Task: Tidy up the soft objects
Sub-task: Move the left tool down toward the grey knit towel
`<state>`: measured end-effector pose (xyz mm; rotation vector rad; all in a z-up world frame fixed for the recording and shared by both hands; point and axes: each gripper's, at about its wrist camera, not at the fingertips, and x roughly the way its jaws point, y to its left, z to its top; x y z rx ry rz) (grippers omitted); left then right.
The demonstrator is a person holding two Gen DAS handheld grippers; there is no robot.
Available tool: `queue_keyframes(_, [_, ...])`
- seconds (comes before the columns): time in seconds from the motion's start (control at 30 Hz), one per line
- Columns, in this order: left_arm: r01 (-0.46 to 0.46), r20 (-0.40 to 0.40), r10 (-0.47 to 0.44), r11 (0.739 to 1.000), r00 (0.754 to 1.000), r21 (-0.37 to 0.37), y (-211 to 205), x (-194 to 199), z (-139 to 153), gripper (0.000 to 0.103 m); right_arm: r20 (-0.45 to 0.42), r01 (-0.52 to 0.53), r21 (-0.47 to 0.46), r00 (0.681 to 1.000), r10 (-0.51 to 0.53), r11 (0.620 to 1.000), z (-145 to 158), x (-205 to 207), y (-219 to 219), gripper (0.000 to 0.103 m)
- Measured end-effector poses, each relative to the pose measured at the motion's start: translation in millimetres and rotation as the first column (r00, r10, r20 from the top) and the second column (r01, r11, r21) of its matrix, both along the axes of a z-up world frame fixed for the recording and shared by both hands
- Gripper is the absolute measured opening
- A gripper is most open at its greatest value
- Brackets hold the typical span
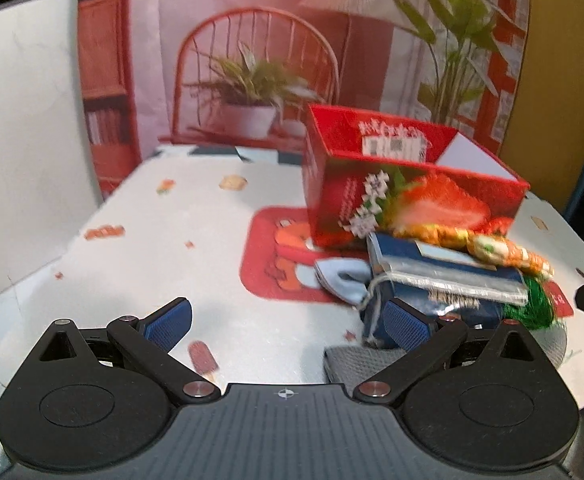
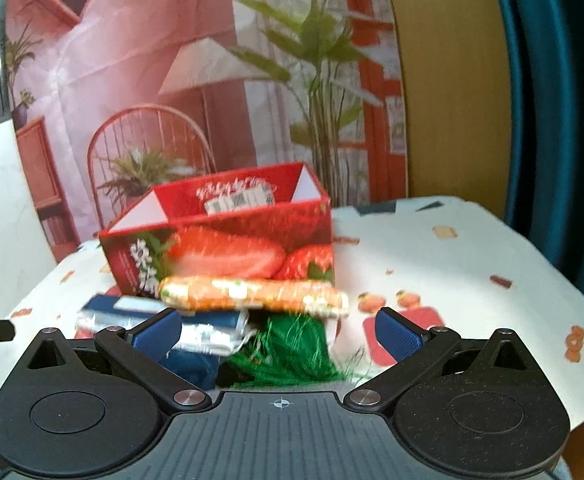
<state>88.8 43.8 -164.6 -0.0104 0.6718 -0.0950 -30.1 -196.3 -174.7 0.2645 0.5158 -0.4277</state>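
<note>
- Above the near edge of the table, the left tongs gape wide and grip nothing — the right finger sits against the dark blue pouch.
- The right tongs are spread wide and empty, over the green tassel.
- An orange plush carrot lies across the pouch.
- Just behind stands the open red strawberry box.

Box: I saw red, printed with strawberries and white flowers.
Carrot toy: orange, with green fringe.
Folded cloth: dark blue, silver trim.
Tablecloth: white, scattered small orange motifs.
Gripper pads: blue.
</note>
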Motion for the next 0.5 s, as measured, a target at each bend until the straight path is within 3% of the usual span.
queue_keyframes(0.1, [0.035,-0.024,-0.035,0.999,0.999,0.007,-5,2,-12,0.101,-0.027,-0.027,-0.037,0.999,0.026,0.999,-8,3,6,0.103])
queue_keyframes(0.2, [0.081,-0.076,-0.083,0.996,0.994,-0.021,-10,6,-26,0.092,-0.064,-0.070,-0.052,0.996,0.066,0.996,-21,7,8,0.101])
queue_keyframes(0.27, [0.097,-0.118,-0.102,0.994,0.988,-0.044,-11,11,-37,0.086,-0.106,-0.100,-0.049,0.990,0.095,0.994,-34,11,8,0.089])
queue_keyframes(0.37, [0.121,-0.164,-0.129,0.991,0.978,-0.054,-14,18,-53,0.083,-0.181,-0.092,0.012,0.979,0.092,0.996,-51,20,2,0.078])
queue_keyframes(0.5, [0.161,-0.194,-0.175,0.983,0.965,-0.090,-20,25,-65,0.083,-0.171,-0.050,0.063,0.983,0.060,0.997,-60,21,-9,0.077])
